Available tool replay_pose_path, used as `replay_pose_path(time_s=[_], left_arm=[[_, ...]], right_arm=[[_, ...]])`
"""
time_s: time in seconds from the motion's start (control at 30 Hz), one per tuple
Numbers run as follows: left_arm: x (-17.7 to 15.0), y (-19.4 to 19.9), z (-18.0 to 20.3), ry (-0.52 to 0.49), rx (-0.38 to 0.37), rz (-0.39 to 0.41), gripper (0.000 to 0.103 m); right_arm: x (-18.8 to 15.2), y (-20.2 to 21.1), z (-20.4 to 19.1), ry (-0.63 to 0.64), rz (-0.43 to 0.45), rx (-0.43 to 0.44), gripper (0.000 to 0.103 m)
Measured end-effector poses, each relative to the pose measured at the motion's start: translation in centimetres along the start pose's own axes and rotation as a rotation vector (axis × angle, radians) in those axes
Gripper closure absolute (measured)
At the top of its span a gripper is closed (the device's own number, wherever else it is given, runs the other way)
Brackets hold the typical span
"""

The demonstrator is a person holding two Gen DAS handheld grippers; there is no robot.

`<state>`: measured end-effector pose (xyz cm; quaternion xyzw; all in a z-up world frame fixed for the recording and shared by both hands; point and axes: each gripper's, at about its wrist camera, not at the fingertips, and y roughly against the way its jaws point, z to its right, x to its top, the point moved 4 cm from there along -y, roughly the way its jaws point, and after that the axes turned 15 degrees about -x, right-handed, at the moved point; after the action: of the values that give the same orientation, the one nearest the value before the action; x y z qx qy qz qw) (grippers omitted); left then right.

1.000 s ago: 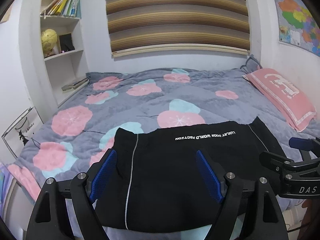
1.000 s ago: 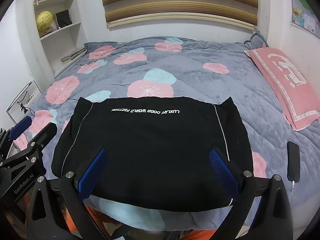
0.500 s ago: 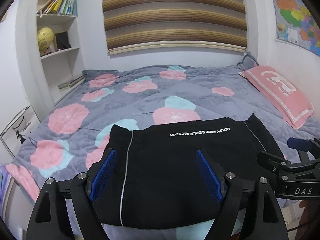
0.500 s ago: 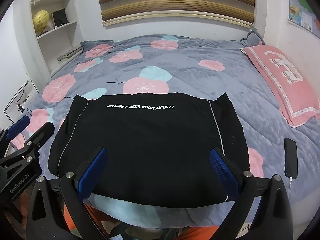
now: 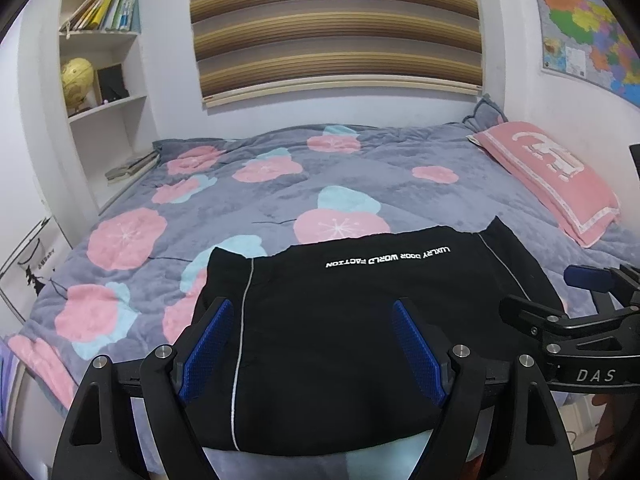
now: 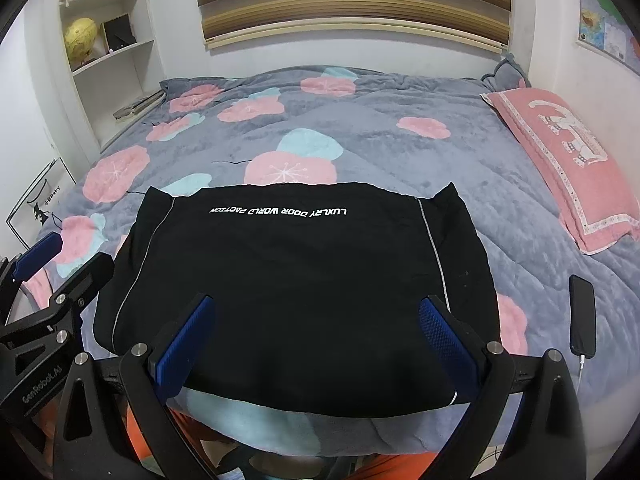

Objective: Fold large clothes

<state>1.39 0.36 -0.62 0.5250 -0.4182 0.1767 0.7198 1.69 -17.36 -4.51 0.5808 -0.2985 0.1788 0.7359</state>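
A pink pillow (image 5: pixel 552 176) lies right of the folded black garment (image 6: pixel 296 292); only the right view shows a phone (image 6: pixel 582 320). Left gripper (image 5: pixel 312 344) and right gripper (image 6: pixel 316 340) gape wide, empty.

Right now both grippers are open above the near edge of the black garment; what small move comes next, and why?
Probably lower both open grippers, left and right, onto the near hem of the black garment and close. It lies flat on the floral duvet and neither holds fabric; the far edge, with its white lettering, is the fold target.
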Motion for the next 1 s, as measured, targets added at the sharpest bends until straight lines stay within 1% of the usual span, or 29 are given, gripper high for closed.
replay_pose_path(time_s=[0.23,0.4,0.7,1.0], left_arm=[[0.0,-0.2,0.1,0.0,-0.002,-0.006,0.021],[-0.2,-0.5,0.4,-0.008,-0.002,-0.02,0.021],[-0.5,-0.7,1.0,-0.025,-0.02,-0.032,0.021],[-0.7,-0.8,1.0,-0.033,-0.012,-0.036,0.021]], right_arm=[[0.0,0.0,0.0,-0.003,-0.003,0.001,0.001],[-0.1,-0.7,0.5,-0.002,-0.011,0.008,0.001],[-0.3,-1.0,0.6,0.003,-0.015,0.006,0.001],[-0.4,-1.3,0.7,0.009,-0.023,0.007,0.001]])
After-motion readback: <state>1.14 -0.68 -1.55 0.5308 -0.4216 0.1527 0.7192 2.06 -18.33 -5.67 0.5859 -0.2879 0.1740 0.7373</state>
